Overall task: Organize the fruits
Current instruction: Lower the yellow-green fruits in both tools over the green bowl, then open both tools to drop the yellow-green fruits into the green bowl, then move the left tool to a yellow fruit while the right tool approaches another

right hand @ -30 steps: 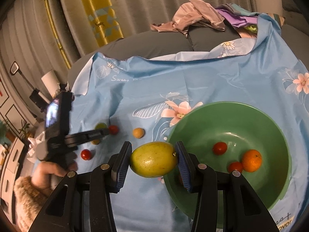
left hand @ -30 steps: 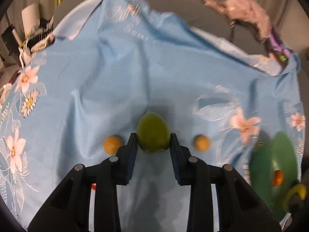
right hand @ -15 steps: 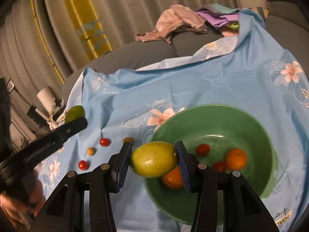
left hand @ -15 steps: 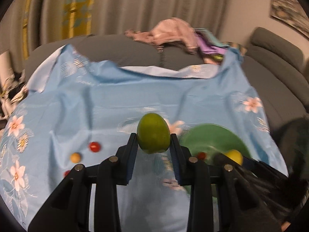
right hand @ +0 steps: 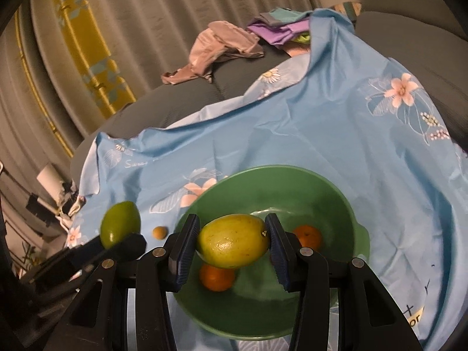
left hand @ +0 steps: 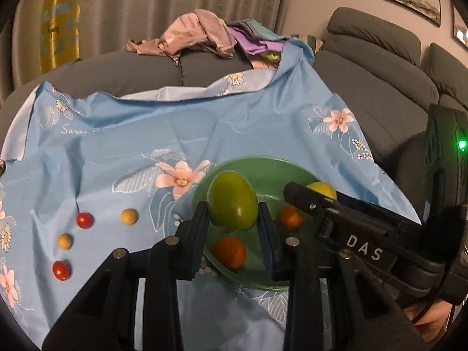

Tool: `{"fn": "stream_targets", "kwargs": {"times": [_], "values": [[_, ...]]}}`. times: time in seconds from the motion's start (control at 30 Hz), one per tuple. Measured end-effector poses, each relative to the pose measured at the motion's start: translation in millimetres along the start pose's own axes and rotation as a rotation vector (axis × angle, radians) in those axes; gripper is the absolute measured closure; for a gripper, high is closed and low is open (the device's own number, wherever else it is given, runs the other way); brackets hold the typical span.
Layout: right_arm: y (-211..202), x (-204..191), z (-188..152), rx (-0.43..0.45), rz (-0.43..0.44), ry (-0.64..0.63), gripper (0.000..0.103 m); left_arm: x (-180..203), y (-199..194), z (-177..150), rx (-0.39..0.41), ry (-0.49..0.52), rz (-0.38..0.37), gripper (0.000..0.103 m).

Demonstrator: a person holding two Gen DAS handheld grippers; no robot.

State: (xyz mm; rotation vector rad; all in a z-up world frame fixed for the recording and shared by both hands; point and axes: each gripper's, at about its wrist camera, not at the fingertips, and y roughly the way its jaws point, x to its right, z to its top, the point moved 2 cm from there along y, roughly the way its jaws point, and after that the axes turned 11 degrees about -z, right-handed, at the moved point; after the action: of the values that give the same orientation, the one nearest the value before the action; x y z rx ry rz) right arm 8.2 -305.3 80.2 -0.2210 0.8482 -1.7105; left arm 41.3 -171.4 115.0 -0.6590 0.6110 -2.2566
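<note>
My left gripper (left hand: 232,219) is shut on a green mango (left hand: 232,203) and holds it above the near left rim of the green bowl (left hand: 269,165). My right gripper (right hand: 232,244) is shut on a yellow mango (right hand: 232,241) above the inside of the bowl (right hand: 330,187). Two oranges (right hand: 217,276) (right hand: 307,236) lie in the bowl. In the left wrist view the right gripper (left hand: 310,201) reaches in from the right. In the right wrist view the green mango (right hand: 120,223) shows at left. Two red tomatoes (left hand: 84,220) (left hand: 61,269) and two small yellow fruits (left hand: 129,216) (left hand: 64,241) lie on the cloth left of the bowl.
A blue flowered cloth (left hand: 146,134) covers a grey sofa (left hand: 365,67). A heap of pink and purple clothes (left hand: 204,36) lies on the sofa beyond the cloth. Curtains hang behind.
Both grippers moved over the bowl with their mangoes. The left one swung right from the small fruits toward the bowl's rim; the right one went farther in above the oranges.
</note>
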Motion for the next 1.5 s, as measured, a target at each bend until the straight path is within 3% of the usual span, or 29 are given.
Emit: {"fn": "stream_targets", "kwargs": {"times": [0.4,1.03,1.2,1.3,1.5], "values": [[21,20,-5,-0.069,-0.069,0.039,0.055,2,42,-14,-0.116,-0.036,-0.068,0.07],[40,23,-10,-0.142,-0.128,0.013,0.055,6,66,-22,-0.154,-0.024,-0.092,0.067],[37,27,-8,-0.141,-0.113,0.039,0.053,5,45,-17,-0.109,-0.019,-0.092,0.044],[28,25,-5,-0.104,-0.093,0.045,0.044,-8,24,-15,-0.074,-0.069,-0.085,0.04],[18,12,-1,-0.051,-0.033,0.016,0.044,-58,-49,-20,0.056,-0.233,0.052,0.037]]}}
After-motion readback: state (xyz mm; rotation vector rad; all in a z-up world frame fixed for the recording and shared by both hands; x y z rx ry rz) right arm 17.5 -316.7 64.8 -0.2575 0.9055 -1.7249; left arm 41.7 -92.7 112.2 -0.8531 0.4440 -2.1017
